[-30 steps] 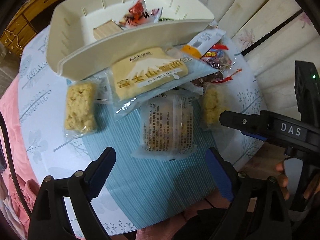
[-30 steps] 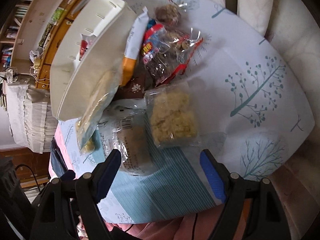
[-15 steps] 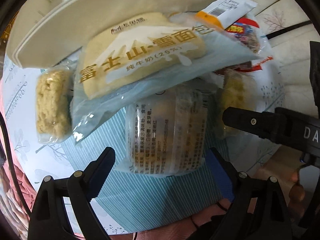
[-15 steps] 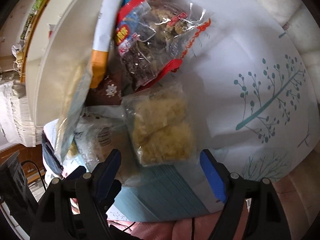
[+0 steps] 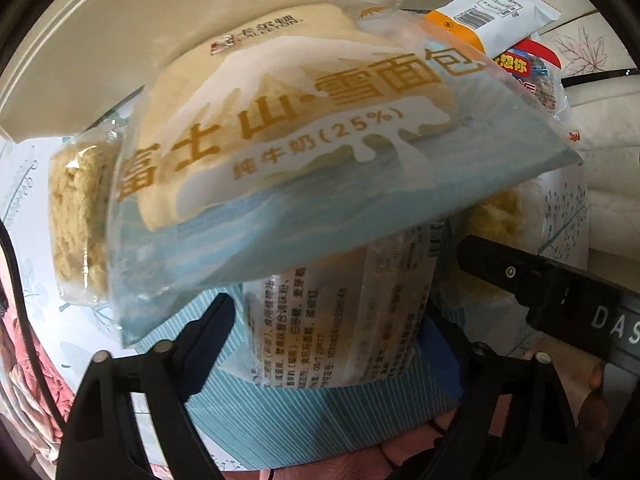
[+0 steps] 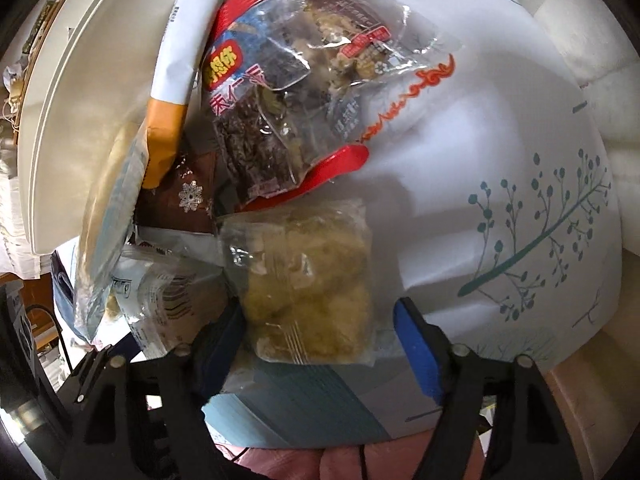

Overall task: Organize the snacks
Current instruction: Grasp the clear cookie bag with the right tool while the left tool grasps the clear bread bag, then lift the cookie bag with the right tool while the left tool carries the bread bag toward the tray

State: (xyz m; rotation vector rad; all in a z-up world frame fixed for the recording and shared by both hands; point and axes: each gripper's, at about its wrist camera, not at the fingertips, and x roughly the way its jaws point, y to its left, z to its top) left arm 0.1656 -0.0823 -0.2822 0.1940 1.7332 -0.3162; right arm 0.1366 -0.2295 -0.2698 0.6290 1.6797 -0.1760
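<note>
A clear-wrapped bread pack (image 5: 340, 320) with printed text lies on a blue striped mat (image 5: 320, 420). My left gripper (image 5: 326, 344) points down over it, its jaws closing with the pack between them and no firm press visible. A large blue and white bread bag (image 5: 300, 160) overlaps the pack's far end. In the right wrist view a clear pack of yellow crispy rice cake (image 6: 308, 280) sits between the closing jaws of my right gripper (image 6: 320, 340); a gap shows at the right pad. The white basket (image 5: 120, 20) stands behind the snacks.
Another rice cake pack (image 5: 76, 220) lies at the left. Red-edged clear snack bags (image 6: 280, 92), a white and orange packet (image 6: 176, 60) and a brown snowflake packet (image 6: 188, 196) are piled against the basket wall (image 6: 80, 100). The tree-print tablecloth (image 6: 540, 240) stretches right.
Both grippers have come down close over the snacks, which now fill the views. The jaws of both have narrowed around the bread pack and the rice cake pack.
</note>
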